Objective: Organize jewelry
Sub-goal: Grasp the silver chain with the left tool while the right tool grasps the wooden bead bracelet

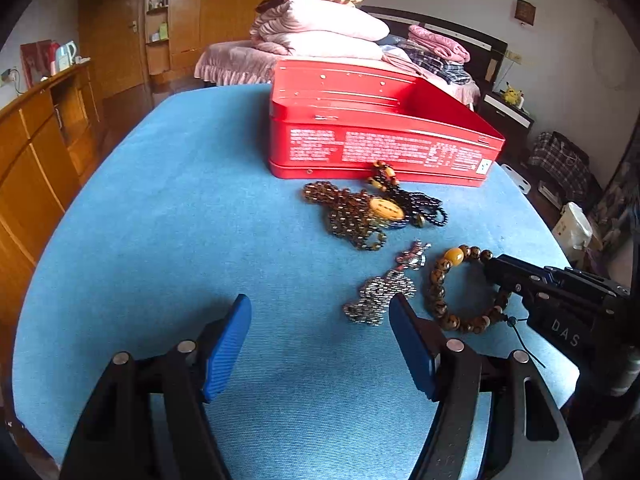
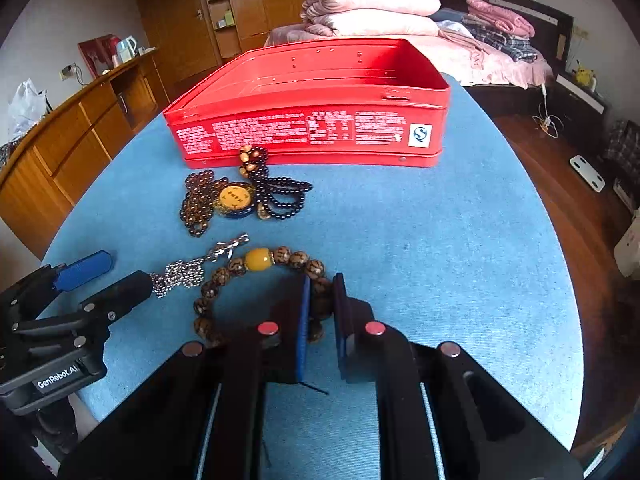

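Right hand-held gripper (image 2: 320, 300), "DAS"-marked, clamped on bead bracelet (image 2: 256, 280); left hand-held gripper (image 1: 320, 344), "GenRobot.AI", apart.

Blue table cover (image 2: 440, 240): matt woven cloth, fine ribbed weave. Open red rectangular tin (image 2: 312, 120): painted metal, glossy, smooth, small rivets, white print. Brown bead bracelet with amber-yellow bead (image 2: 256, 264): mottled, wood-like beads, the yellow one smooth and glossy. Silver chain (image 2: 180, 274): shiny metal links. Dark bead strands (image 2: 280, 192): glossy, glass-like. Left gripper (image 1: 320, 344): matt black plastic, ribbed blue rubbery pads (image 1: 224, 352). Side cabinets (image 2: 80, 136): varnished wood.
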The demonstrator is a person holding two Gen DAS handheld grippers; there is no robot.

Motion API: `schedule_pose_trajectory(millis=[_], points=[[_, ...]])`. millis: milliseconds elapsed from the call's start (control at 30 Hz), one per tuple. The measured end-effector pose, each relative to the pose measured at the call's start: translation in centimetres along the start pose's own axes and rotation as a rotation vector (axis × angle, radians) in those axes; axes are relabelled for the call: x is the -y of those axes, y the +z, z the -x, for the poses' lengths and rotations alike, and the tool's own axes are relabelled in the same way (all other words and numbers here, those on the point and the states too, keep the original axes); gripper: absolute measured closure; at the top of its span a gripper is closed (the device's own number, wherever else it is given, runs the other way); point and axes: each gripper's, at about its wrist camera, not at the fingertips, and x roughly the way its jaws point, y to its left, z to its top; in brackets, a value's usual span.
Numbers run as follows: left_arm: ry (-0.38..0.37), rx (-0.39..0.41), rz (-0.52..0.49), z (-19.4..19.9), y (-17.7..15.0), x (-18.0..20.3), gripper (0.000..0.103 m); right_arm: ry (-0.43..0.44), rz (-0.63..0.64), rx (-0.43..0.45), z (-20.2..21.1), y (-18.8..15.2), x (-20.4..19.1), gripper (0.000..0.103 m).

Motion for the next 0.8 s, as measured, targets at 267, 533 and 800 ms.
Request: schedule_pose_trajectory(millis=[267,533,800], points=[[-0.031,-0.033,-0.058,-1.4,0.1,1.8,0.033,-0.036,-0.072,0.02,1.3,-0.6,3.3,0.093],[-0.053,-0.05,-0.125,-1.8,0.6,3.1,0.061,-0.01,-0.088,0.007,0.6,-0.7,2.8,0.093],[-0.096,-0.062,-0.103,-1.7,0.8,2.8,0.089,0.008,-0.097,0.005,0.6,-0.7,2.7,0.093]])
